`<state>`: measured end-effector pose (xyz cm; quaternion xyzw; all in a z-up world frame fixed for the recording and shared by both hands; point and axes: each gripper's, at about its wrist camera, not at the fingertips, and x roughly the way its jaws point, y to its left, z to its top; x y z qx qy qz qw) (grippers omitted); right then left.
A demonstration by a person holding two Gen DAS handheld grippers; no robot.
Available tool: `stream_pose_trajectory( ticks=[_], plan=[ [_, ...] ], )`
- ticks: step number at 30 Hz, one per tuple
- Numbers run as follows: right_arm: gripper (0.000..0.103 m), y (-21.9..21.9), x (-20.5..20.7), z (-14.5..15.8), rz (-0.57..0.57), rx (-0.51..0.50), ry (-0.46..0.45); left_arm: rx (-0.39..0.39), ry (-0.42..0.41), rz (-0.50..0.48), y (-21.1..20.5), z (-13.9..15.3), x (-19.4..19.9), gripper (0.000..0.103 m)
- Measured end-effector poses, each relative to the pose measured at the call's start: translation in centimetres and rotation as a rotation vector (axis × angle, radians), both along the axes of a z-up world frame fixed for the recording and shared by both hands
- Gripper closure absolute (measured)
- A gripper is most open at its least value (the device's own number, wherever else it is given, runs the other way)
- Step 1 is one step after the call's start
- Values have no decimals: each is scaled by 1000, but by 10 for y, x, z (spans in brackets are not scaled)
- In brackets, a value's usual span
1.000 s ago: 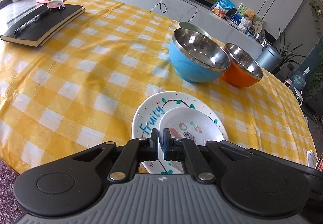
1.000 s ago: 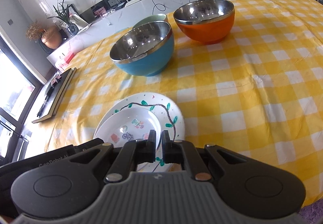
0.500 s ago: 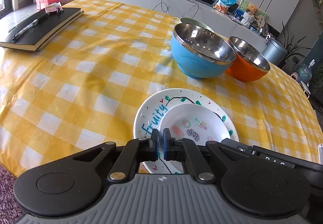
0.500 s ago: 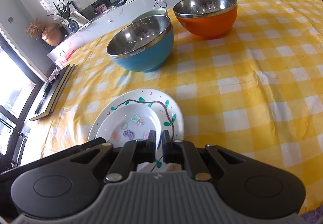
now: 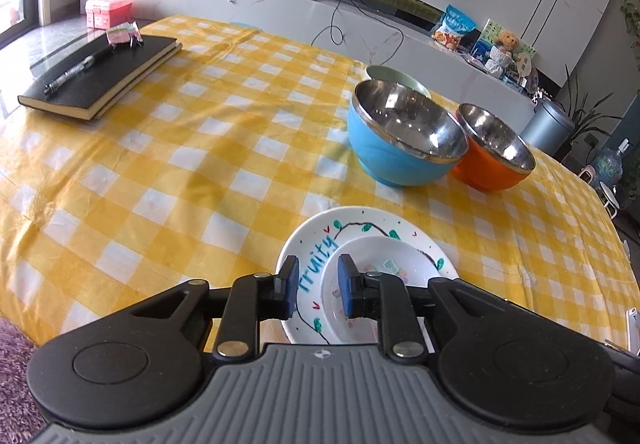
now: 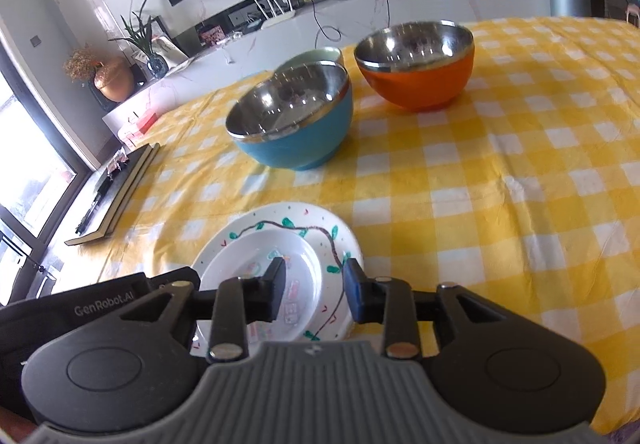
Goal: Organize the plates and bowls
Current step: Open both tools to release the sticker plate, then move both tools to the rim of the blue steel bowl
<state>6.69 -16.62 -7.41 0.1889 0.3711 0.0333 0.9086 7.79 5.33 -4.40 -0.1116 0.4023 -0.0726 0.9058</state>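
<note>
Both claws, left (image 5: 318, 286) & right (image 6: 314, 290), are opening w/ nothing pinched, hovering over the small plate (image 5: 380, 276) nested on the big plate (image 5: 316, 240) near the worktop (image 5: 200, 164) edge, so I'd straddle one rim squarely before closing.

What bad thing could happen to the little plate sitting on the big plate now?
Both the left gripper and the right gripper are opening over the near rims, nothing pinched between them. The small plate sits off-centre on the big plate, so a bump from a finger might slide it or tip it. The stack lies near the table's near edge, so a hard nudge could push it off. The blue bowl and orange bowl sit close together and might clink.
</note>
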Motion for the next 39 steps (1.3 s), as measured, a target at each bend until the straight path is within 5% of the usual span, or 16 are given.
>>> stream_pose_trajectory(
  ticks=[4,13,22,39],
  plan=[
    [53,2,-6,9,-24,-51,-48,25,-32,-7,-5,9,-3,74],
    [45,-17,-10,20,-139,-125,-88,54,-89,-13,-15,23,-4,56],
    [39,-43,14,32,-154,-18,-36,79,-150,-11,-27,42,16,37],
    [39,-47,91,37,-190,21,-10,98,-88,22,-40,39,96,37]
  ],
)
